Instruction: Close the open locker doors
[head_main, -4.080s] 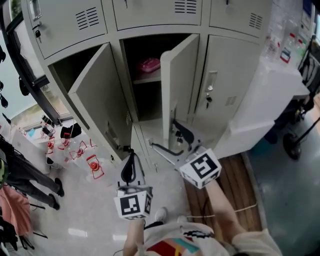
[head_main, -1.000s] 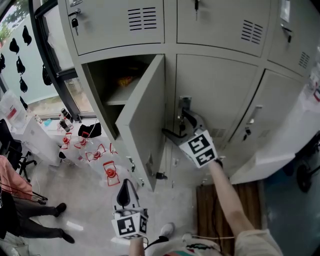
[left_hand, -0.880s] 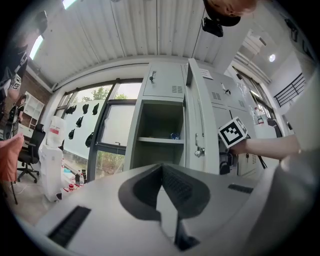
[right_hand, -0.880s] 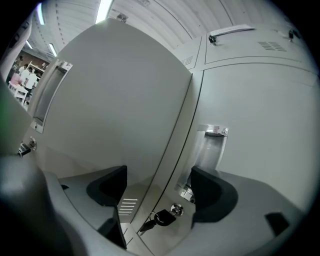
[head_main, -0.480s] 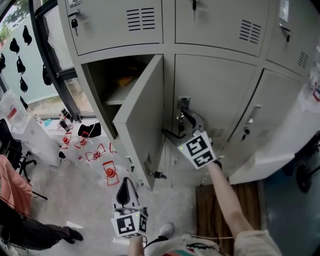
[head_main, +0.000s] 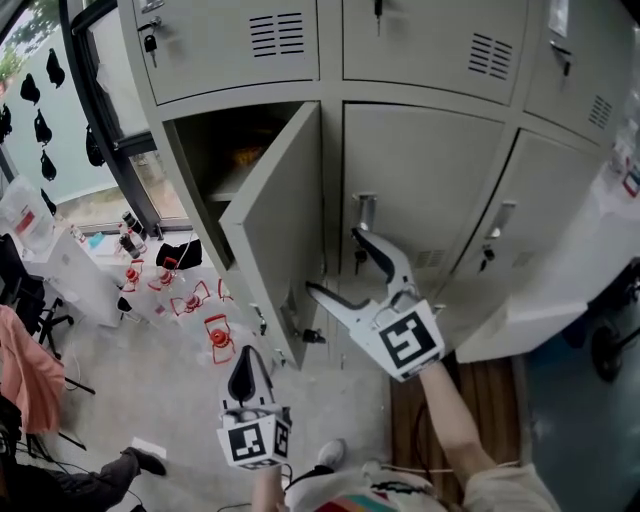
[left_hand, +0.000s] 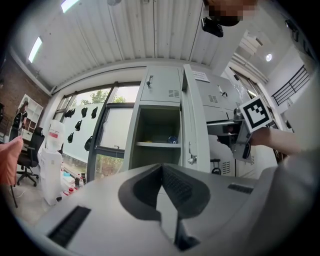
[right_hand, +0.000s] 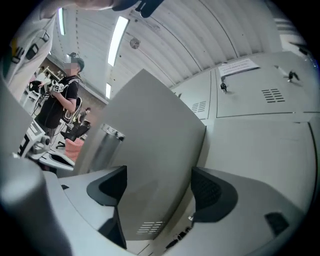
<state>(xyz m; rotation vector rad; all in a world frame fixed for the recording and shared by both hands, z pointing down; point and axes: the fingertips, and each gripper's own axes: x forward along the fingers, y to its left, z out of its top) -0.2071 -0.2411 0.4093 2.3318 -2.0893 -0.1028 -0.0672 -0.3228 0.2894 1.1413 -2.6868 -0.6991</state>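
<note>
One locker door (head_main: 275, 235) stands open in the bank of grey lockers (head_main: 430, 60), swung out toward the camera from the left-hand compartment (head_main: 215, 150) of the lower row. A shelf (head_main: 228, 190) shows inside that compartment. The doors beside it to the right and in the row above are shut, and the middle closed door (head_main: 430, 170) carries an upright handle (head_main: 365, 212).

The right gripper (head_main: 335, 263) is held in front of that closed door, just beside the free edge of the open one. Its fingers (right_hand: 212, 192) are released and spread wide. In the right gripper view the open door's outer face fills the gap between them, but whether either finger touches it cannot be told.

The left gripper (head_main: 243, 372) hangs lower, over the pale floor (head_main: 150, 400), below the open door and apart from it. Its fingers (left_hand: 175, 187) are clenched together on nothing, pointing toward the open compartment in the left gripper view.

Red-and-white objects (head_main: 215, 335) lie on the floor by the window (head_main: 60, 120), and a wooden board (head_main: 435, 395) lies at the lockers' foot.
</note>
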